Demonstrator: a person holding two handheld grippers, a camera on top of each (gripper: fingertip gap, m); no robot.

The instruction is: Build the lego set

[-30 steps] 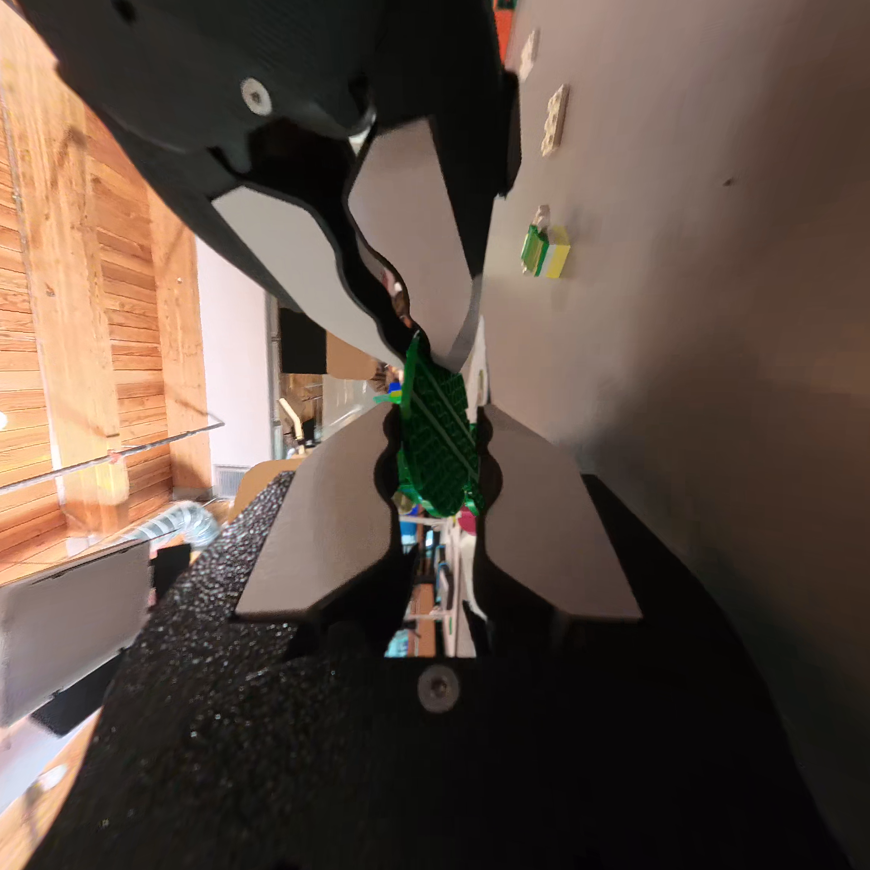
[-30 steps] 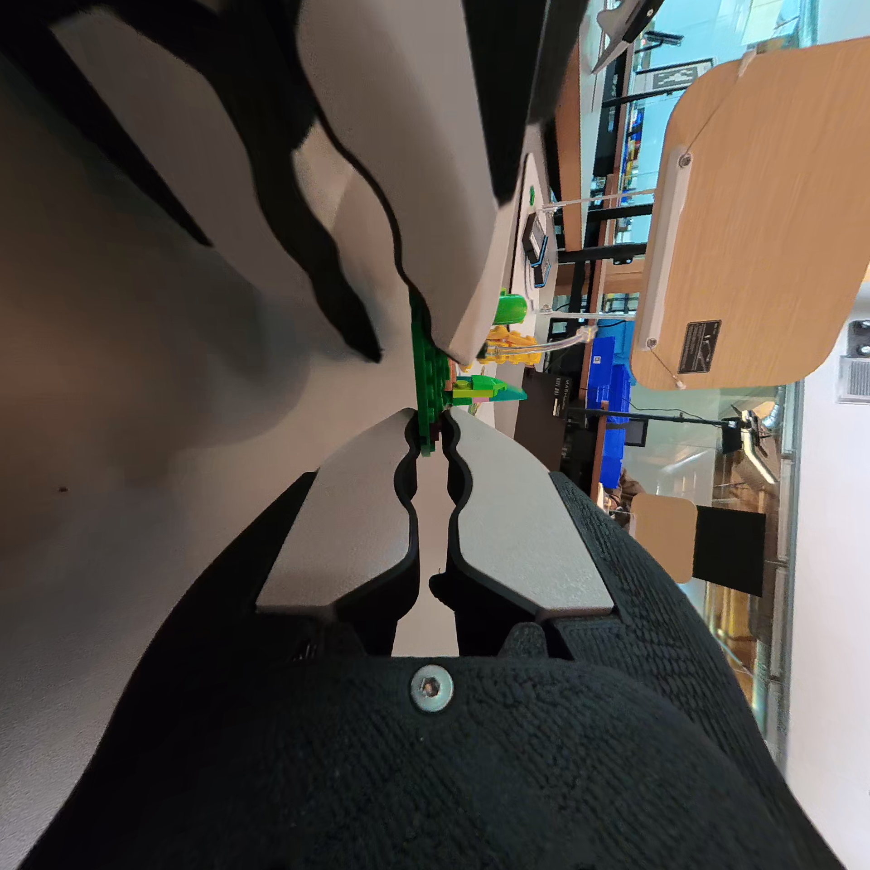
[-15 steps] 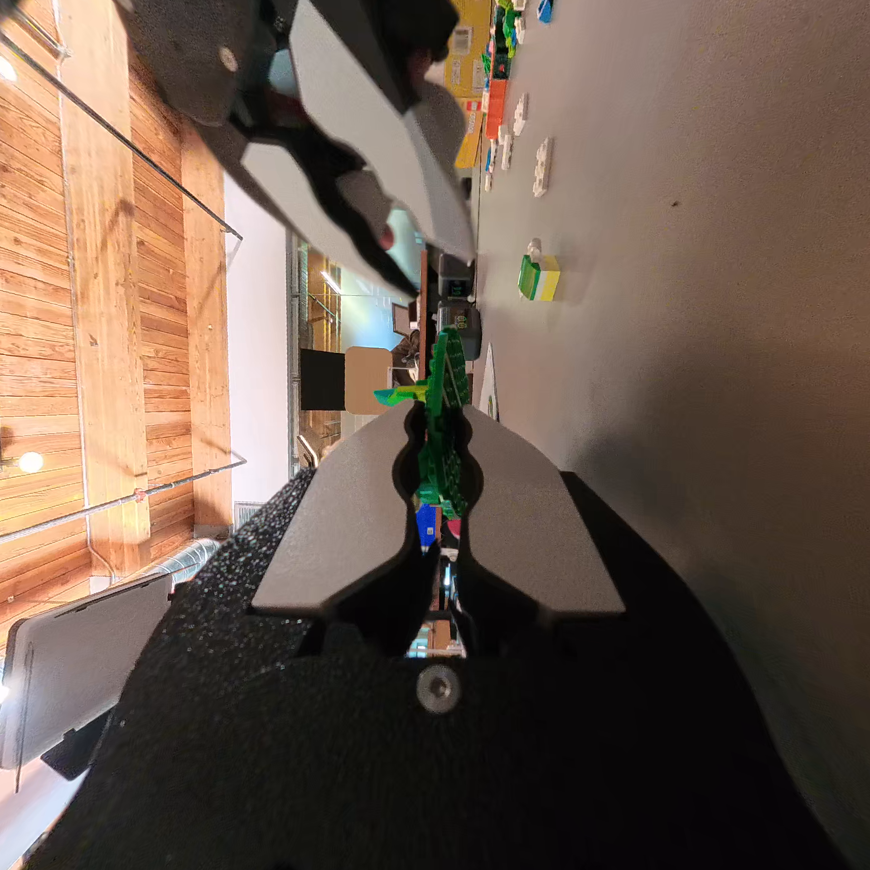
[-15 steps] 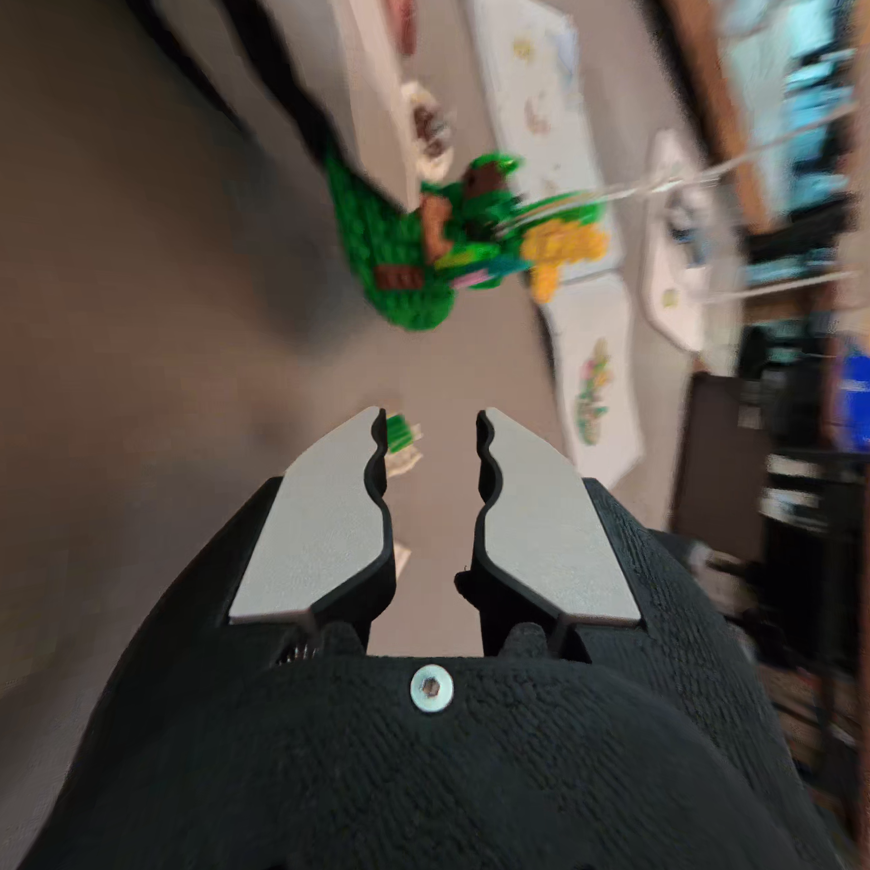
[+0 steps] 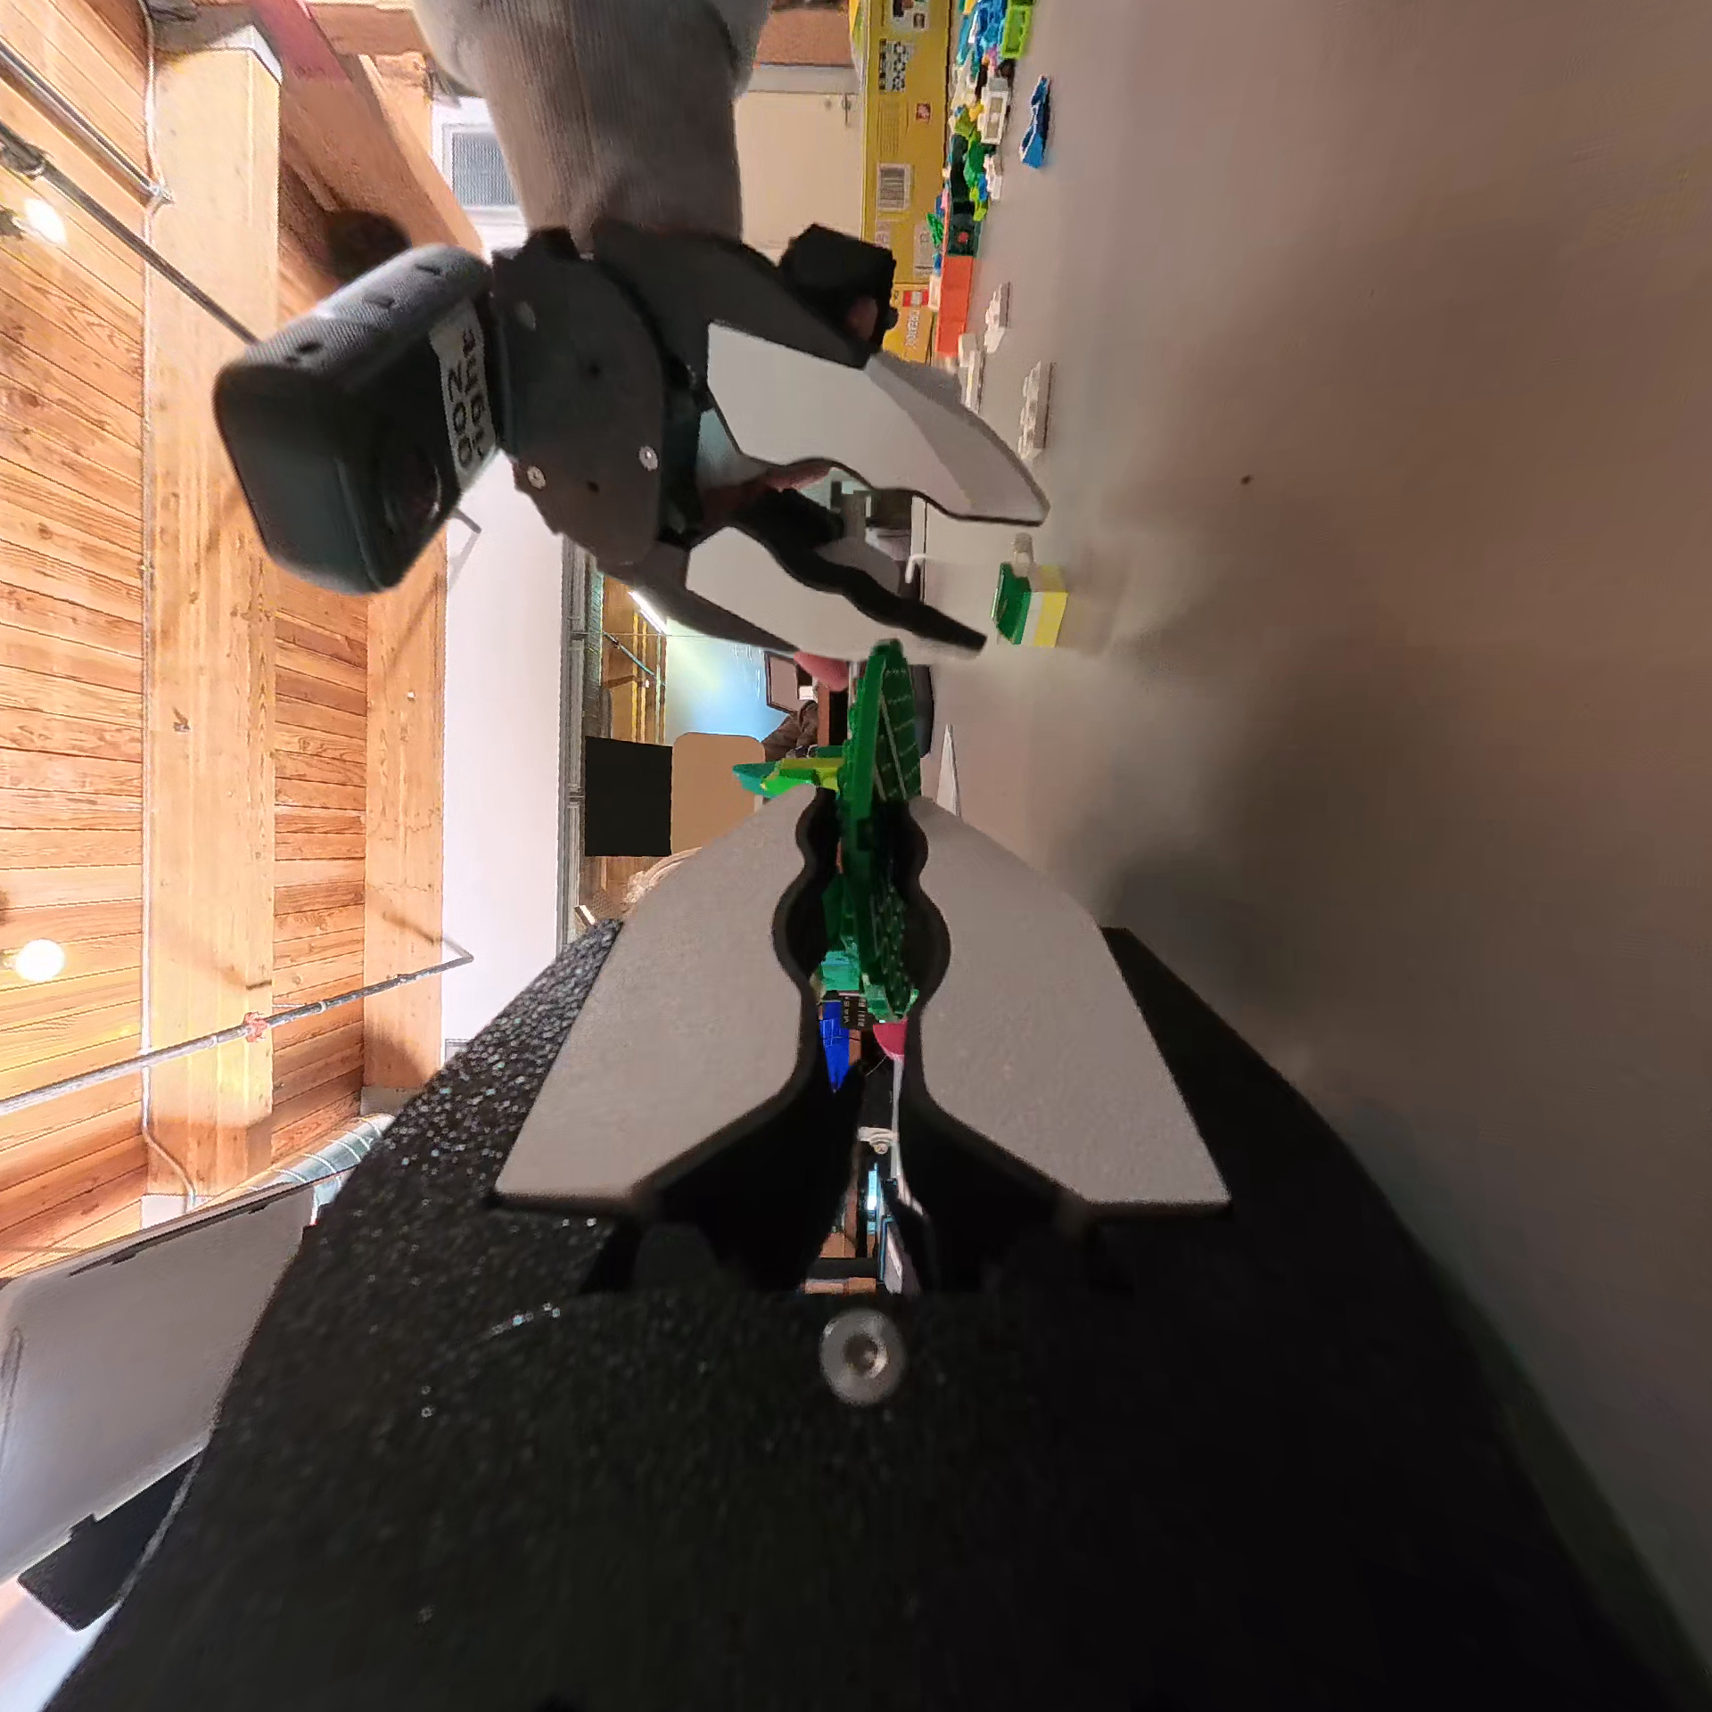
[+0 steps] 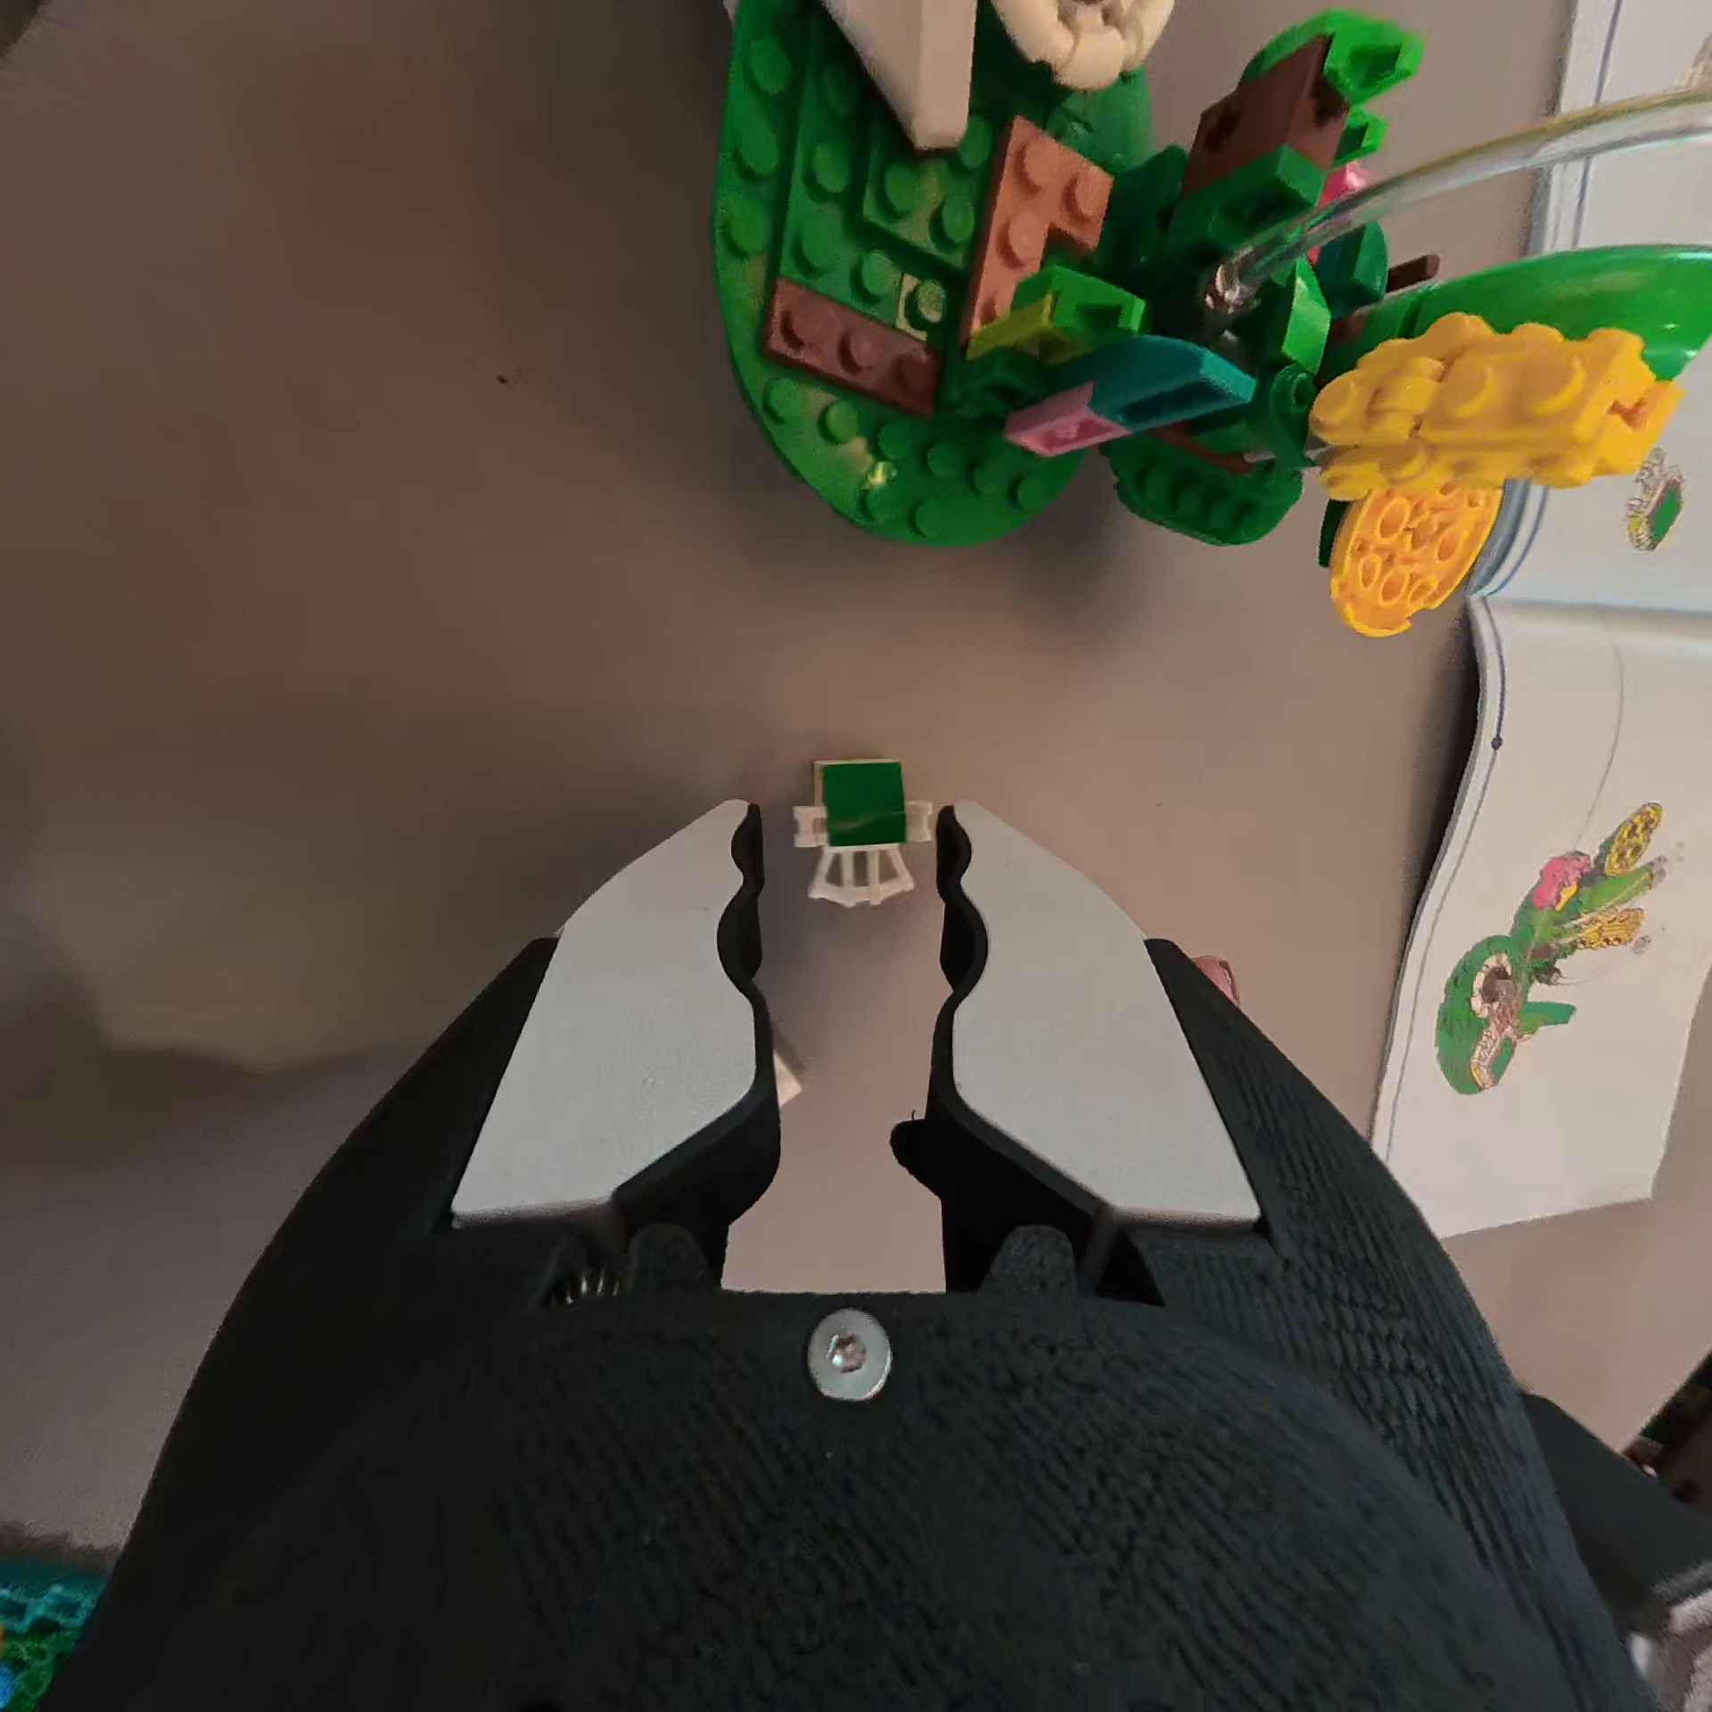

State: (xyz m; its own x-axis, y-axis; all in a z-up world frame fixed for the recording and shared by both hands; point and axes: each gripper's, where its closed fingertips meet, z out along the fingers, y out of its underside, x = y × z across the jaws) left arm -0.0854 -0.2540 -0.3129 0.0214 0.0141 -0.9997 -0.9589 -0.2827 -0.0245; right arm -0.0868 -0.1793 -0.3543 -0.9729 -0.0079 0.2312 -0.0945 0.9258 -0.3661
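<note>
My left gripper (image 5: 862,824) is shut on the edge of a green lego base plate (image 5: 880,787) that carries the plant build, held above the grey table. In the right wrist view the same build (image 6: 926,306) shows from above, with brown, pink, teal and yellow parts. My right gripper (image 6: 848,824) is open, its tips on either side of a small green, yellow and white lego piece (image 6: 860,815) on the table. The right gripper (image 5: 982,574) also shows in the left wrist view, just beside that small piece (image 5: 1028,602).
The open instruction booklet (image 6: 1556,926) lies to the right of the small piece. Loose white pieces (image 5: 1033,417), an orange brick (image 5: 954,315), a yellow box (image 5: 903,139) and a pile of coloured bricks lie further along the table. A person's grey sleeve (image 5: 611,111) is above the right gripper. One gripper's finger ends stand about 9 cm off the other's.
My right gripper let go of the green plate, opened, and moved away down to the small green and white piece. My left gripper keeps hold of the build.
</note>
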